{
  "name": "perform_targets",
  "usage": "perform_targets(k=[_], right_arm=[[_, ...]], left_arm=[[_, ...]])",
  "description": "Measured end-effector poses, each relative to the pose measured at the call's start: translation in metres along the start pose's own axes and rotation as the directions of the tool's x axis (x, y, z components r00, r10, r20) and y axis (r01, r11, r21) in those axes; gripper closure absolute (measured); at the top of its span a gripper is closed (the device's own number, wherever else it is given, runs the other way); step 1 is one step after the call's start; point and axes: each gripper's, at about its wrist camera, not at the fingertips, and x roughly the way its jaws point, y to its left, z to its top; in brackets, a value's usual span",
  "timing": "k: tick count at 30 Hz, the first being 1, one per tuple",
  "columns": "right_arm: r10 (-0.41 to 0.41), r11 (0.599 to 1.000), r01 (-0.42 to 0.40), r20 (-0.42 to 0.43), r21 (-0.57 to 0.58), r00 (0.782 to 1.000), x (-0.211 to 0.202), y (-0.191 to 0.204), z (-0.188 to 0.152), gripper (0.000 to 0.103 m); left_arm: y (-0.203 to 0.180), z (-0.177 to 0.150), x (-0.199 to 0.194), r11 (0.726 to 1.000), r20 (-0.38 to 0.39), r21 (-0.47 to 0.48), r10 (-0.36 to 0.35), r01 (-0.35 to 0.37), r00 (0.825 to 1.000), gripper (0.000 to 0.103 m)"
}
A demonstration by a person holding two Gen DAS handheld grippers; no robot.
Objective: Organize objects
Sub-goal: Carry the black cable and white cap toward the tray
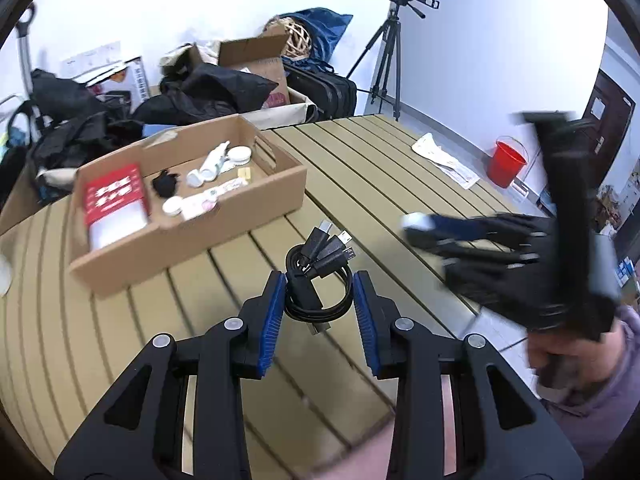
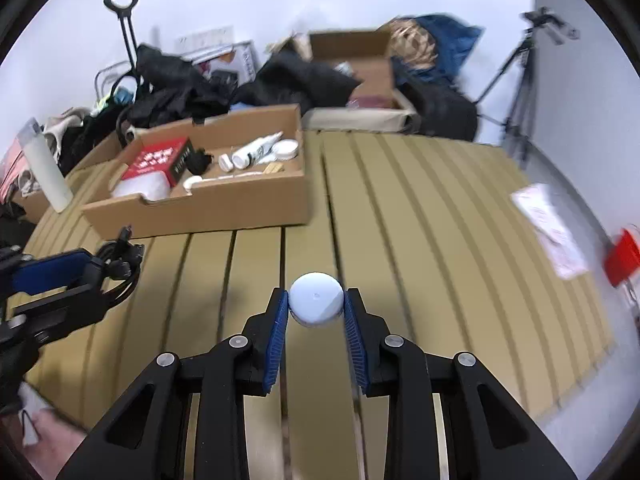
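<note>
Left gripper [image 1: 320,300]: clamped on a coiled black USB cable [image 1: 318,280], plugs fanned toward the cardboard box [image 1: 224,236]; lifted clear of the slatted table [image 1: 400,184].
Right gripper [image 2: 316,308]: pads pressed on either side of a small round white lidded jar [image 2: 316,298], held above the table.
Box from jaws: ahead and to the left in both wrist views, already holding a red packet, tubes and white jars.
Nearer hand: left, by judgement; cable just short of the box's near wall.
Long axis: box's long side lying broadside to both grippers.
</note>
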Motion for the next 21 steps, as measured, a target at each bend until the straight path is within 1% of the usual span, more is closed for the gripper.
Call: perform_targets(k=[1,3,5,8,10,12,16,21], right_arm=[[0.000,1.000,0.000,0.008,0.015,1.000,-0.015,0.000,-0.005,0.072],[0.021,0.998,-0.024,0.049,0.052,0.999,-0.063,0.006,-0.022,0.072],[0.023,0.998,-0.027,0.079,0.055,0.997,-0.095,0.020,-0.038,0.072],[0.027,0.999,-0.030,0.080,0.039,0.996,-0.124,0.049,-0.067,0.072],[0.049,0.998,-0.052,0.068,0.035,0.996,-0.132,0.063,-0.082,0.072],[0.054,0.998,-0.055,0.062,0.008,0.997,-0.137,0.076,-0.092,0.072],[0.051,0.999,-0.050,0.082,-0.014,0.995,-0.144,0.085,-0.091,0.072],[0.047,0.999,-0.046,0.085,-0.011,0.995,-0.143,0.086,-0.091,0.072]], left_arm=[[-0.003,-0.007,-0.014,1.000,0.006,-0.012,-0.006,0.006,1.000,0.072],[-0.008,-0.019,-0.039,0.999,0.024,-0.036,-0.016,0.016,1.000,0.072],[-0.014,-0.032,-0.062,0.999,0.039,-0.048,-0.023,0.025,0.999,0.072],[-0.022,-0.052,-0.086,0.998,0.051,-0.048,-0.030,0.033,0.998,0.072],[-0.025,-0.062,-0.099,0.999,0.061,-0.047,-0.024,0.027,0.998,0.072],[-0.025,-0.068,-0.109,0.998,0.075,-0.056,-0.021,0.026,0.997,0.072],[-0.025,-0.068,-0.118,0.998,0.096,-0.055,-0.017,0.023,0.995,0.072],[-0.022,-0.066,-0.113,0.998,0.098,-0.058,-0.028,0.034,0.995,0.072]])
